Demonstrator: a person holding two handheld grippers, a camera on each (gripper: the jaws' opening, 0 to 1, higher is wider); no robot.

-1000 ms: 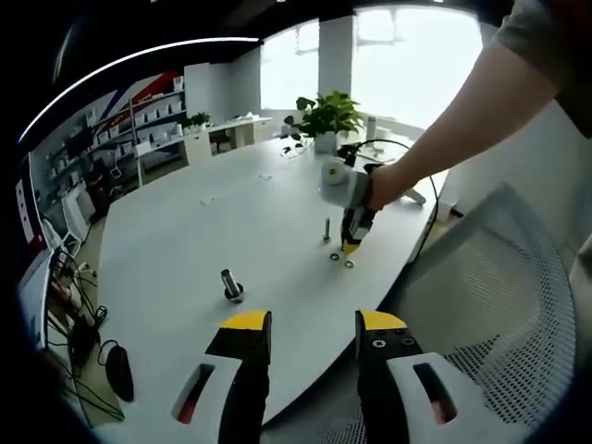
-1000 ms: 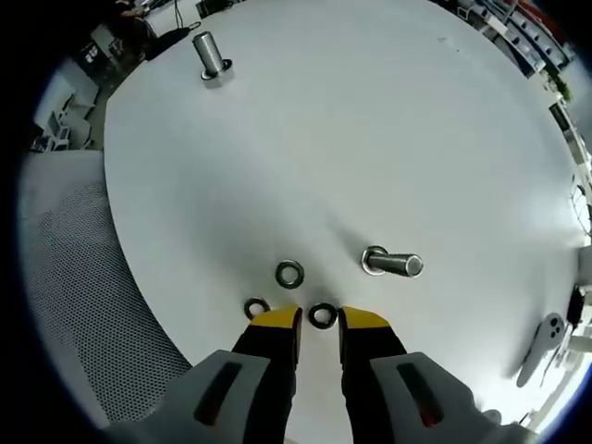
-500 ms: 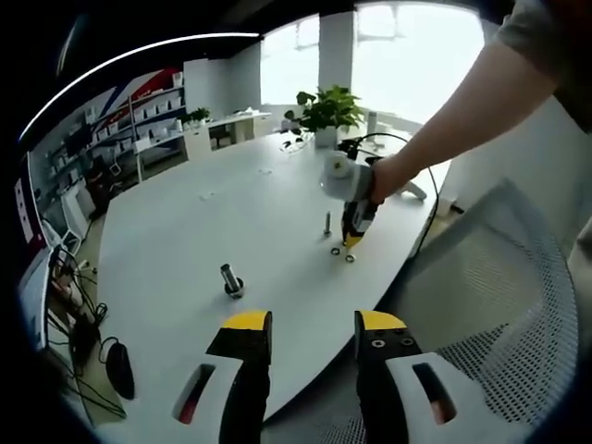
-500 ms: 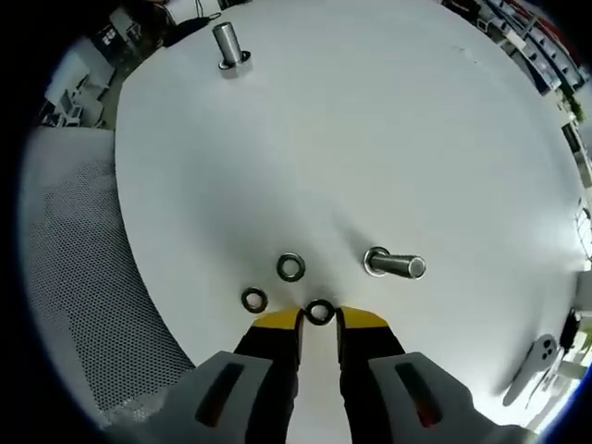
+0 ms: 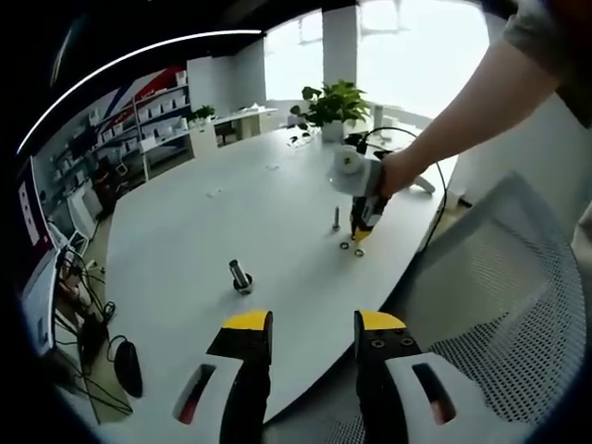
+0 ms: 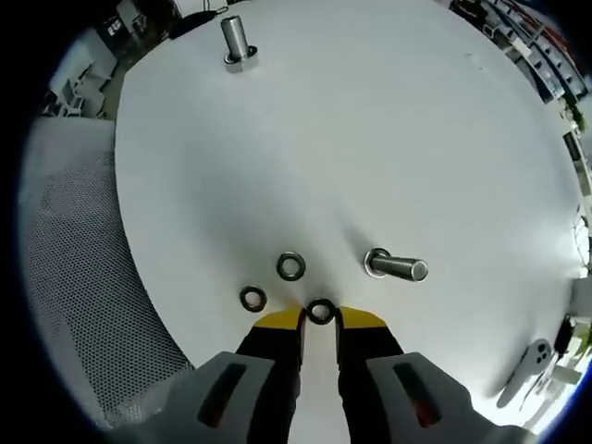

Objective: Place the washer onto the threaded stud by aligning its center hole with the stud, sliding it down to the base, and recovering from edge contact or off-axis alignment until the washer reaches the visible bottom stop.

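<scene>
Since a second ago we see the right gripper (image 6: 319,317) closer, jaws narrowly apart, flanking one washer (image 6: 320,310). Left gripper (image 5: 313,322) stays wide, empty. No legible writing.

Bright windows (image 5: 421,46), shelving (image 5: 139,129), potted plant (image 5: 335,102), mesh chair (image 5: 518,305).

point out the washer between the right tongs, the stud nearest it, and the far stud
washer (image 6: 320,311), right gripper view, on its ring.
near stud (image 6: 398,266), right gripper view, on its shaft.
far stud (image 6: 234,42), right gripper view, on its shaft.
</scene>
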